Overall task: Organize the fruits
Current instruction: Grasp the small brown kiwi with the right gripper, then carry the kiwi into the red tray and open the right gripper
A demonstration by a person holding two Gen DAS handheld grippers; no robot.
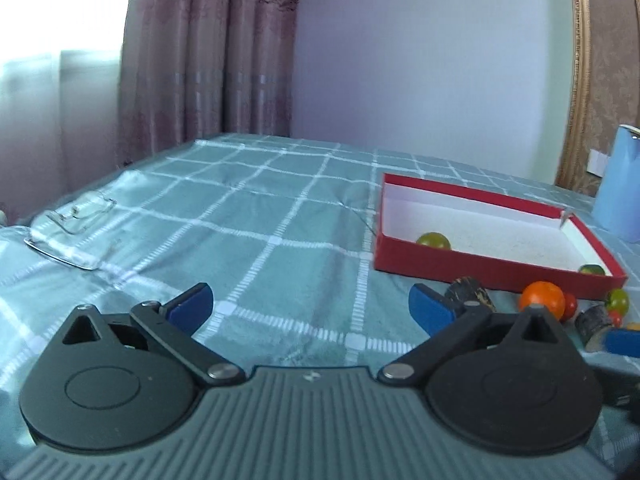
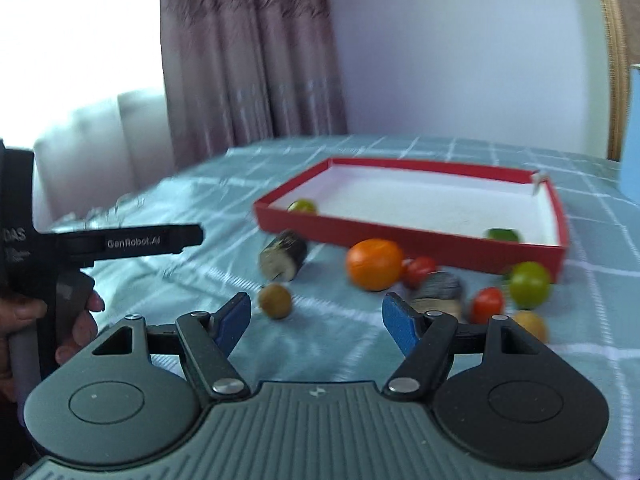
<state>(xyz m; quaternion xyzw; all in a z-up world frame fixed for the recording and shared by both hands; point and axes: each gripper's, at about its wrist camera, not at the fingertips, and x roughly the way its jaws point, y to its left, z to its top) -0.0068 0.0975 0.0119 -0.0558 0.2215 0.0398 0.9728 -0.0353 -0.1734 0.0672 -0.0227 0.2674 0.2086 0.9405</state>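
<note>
1. A teal checked bedsheet (image 1: pixel 280 216) covers the bed; pink curtains (image 1: pixel 208 52) hang behind.
2. Fruits, including an orange (image 2: pixel 375 264), lie beside the red box (image 2: pixel 440 240).
3. Left tongs (image 1: pixel 310 308) and right tongs (image 2: pixel 316 320) are spread, empty.

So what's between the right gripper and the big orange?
In the right wrist view, only bare checked bedspread lies between the open right gripper and the orange; the small brown fruit sits off to the left.
</note>
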